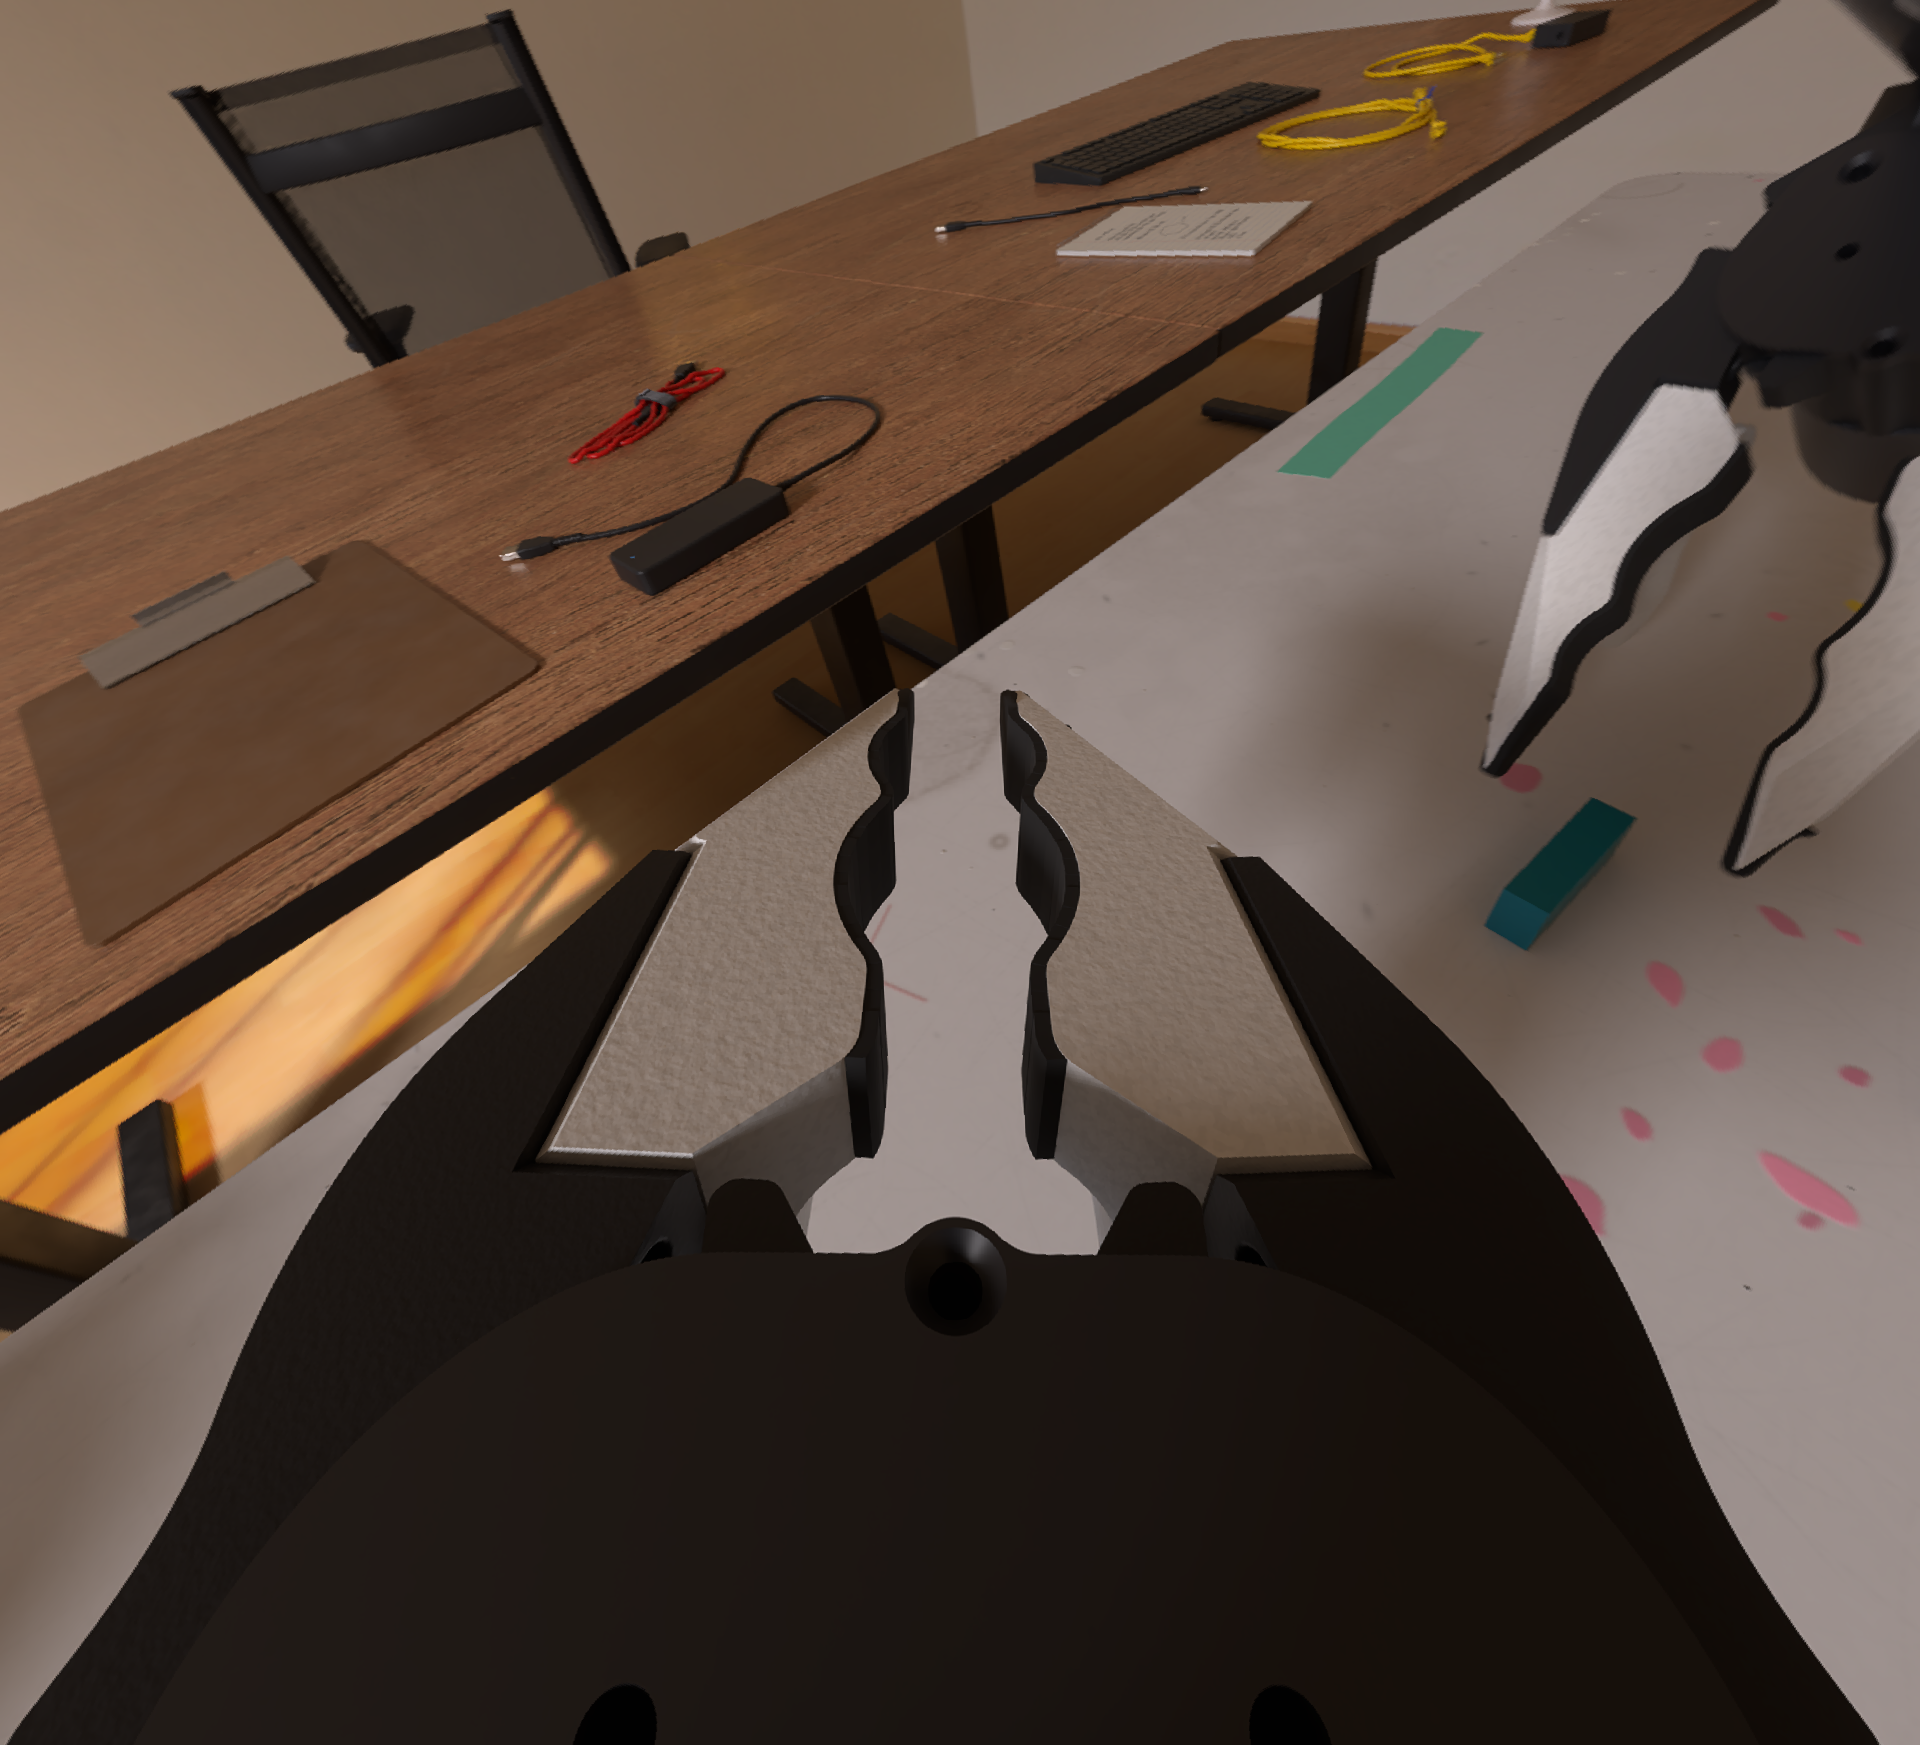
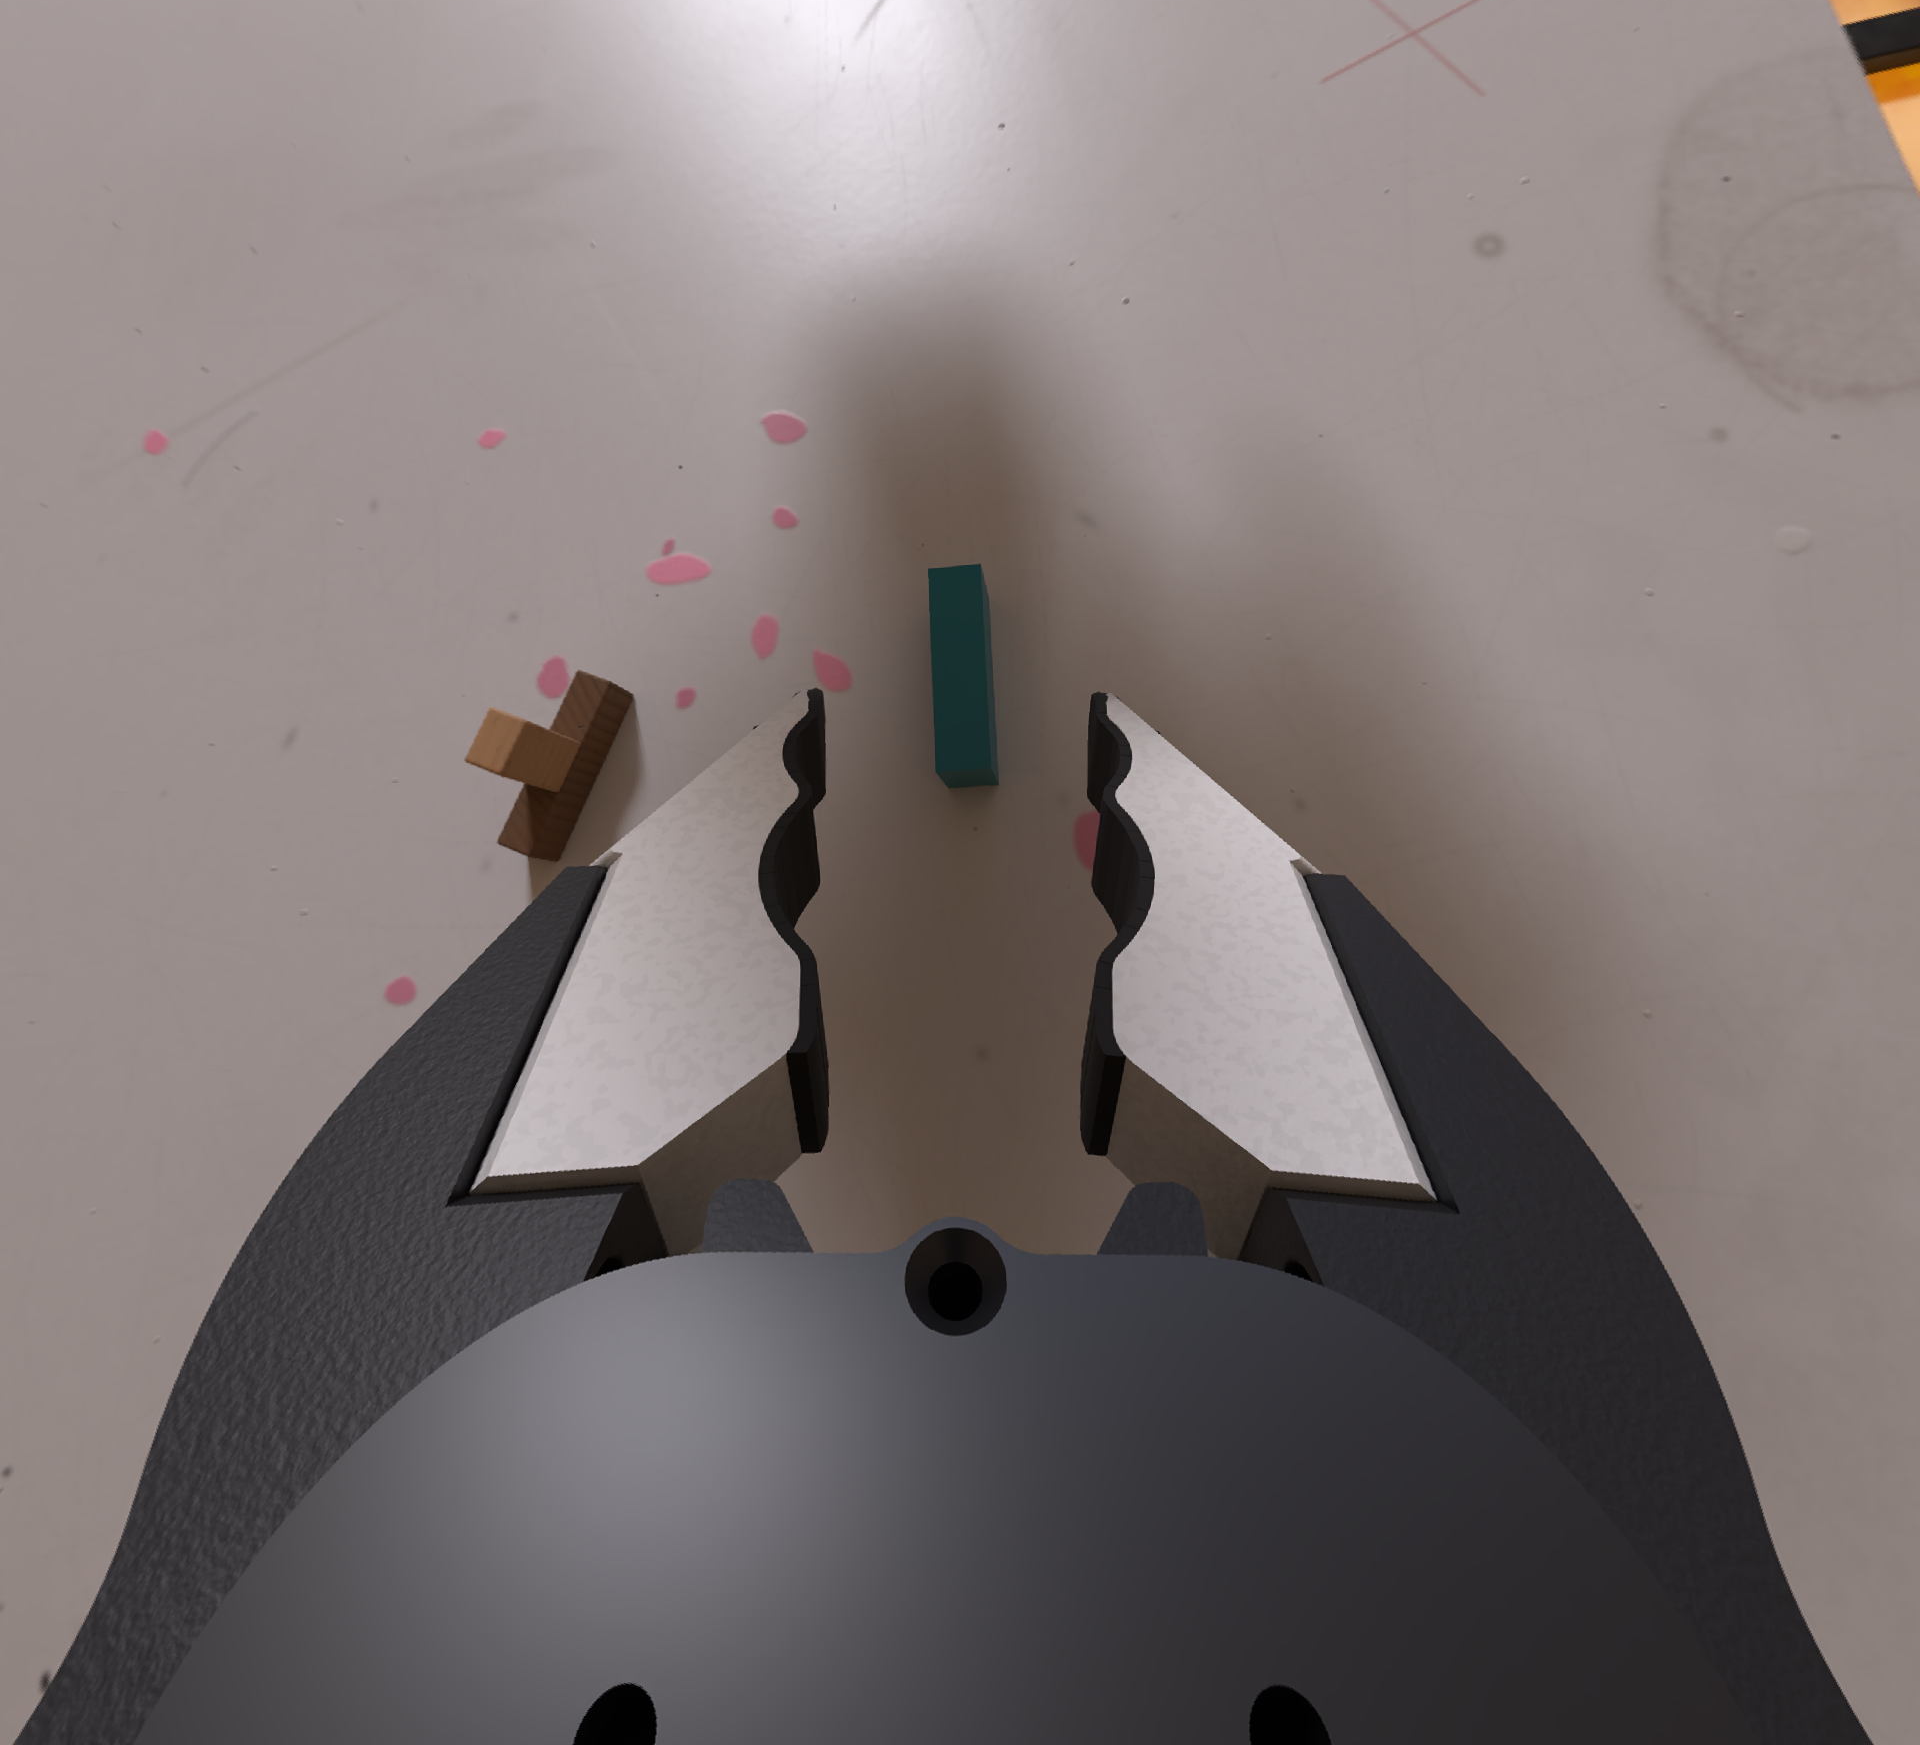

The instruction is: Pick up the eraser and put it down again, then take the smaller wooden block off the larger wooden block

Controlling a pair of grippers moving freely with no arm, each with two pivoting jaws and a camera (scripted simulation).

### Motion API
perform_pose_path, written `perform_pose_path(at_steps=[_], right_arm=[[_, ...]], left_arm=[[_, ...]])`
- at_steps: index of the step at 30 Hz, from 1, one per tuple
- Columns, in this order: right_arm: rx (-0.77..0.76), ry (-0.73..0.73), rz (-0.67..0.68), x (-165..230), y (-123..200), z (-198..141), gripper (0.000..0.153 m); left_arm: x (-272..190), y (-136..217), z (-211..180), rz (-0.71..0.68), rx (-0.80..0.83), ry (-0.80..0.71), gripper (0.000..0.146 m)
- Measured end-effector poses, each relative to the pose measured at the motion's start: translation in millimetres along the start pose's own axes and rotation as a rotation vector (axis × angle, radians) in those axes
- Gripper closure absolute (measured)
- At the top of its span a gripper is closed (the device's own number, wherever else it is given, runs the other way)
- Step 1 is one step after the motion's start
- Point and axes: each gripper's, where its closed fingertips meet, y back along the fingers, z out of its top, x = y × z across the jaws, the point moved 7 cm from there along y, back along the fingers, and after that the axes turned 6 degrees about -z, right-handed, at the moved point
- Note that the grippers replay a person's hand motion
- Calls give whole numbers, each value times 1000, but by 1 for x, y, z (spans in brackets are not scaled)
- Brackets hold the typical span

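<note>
Teal eraser point(image 2: 963, 675) lies untouched before the wide-open, empty right tool point(image 2: 956, 708); left tool point(image 1: 956, 708) narrowly open, empty.

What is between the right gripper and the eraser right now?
Nothing visible. The right gripper is open above the white table, and the teal eraser lies in line with the gap between its fingers. The stacked wooden blocks sit off to one side.

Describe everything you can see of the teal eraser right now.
The eraser is a plain, matte teal rectangular bar lying flat on the scuffed white table, among pink paint spots. Nothing touches it. The right gripper hovers over it, open, fingers either side of its near end, long axis running along the gap. It lies apart from the stacked wooden blocks. The left wrist view shows it too.
</note>
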Motion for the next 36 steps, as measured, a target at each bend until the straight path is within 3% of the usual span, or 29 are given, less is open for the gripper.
perform_pose_path(at_steps=[14,19,21,24,28,31,33,36], right_arm=[[24,126,-87,5,-17,2,125],[55,149,-79,7,-21,2,142],[67,155,-103,7,-19,3,142],[-50,95,-111,6,4,14,142],[-363,-65,-100,-12,57,31,142],[-546,-205,-55,-24,78,32,142],[-574,-244,-1,-25,78,32,142],[-475,-191,84,-11,63,32,142]], left_arm=[[-17,19,9,0,-44,28,130],[-27,19,11,-4,-32,-47,130],[-30,20,12,-5,-34,-70,130],[-34,24,18,3,-56,-95,130],[-40,34,32,10,-133,-87,130],[-48,41,41,-15,-192,-100,130],[-57,44,46,-43,-213,-148,130],[-79,53,53,-166,-211,-266,130]])
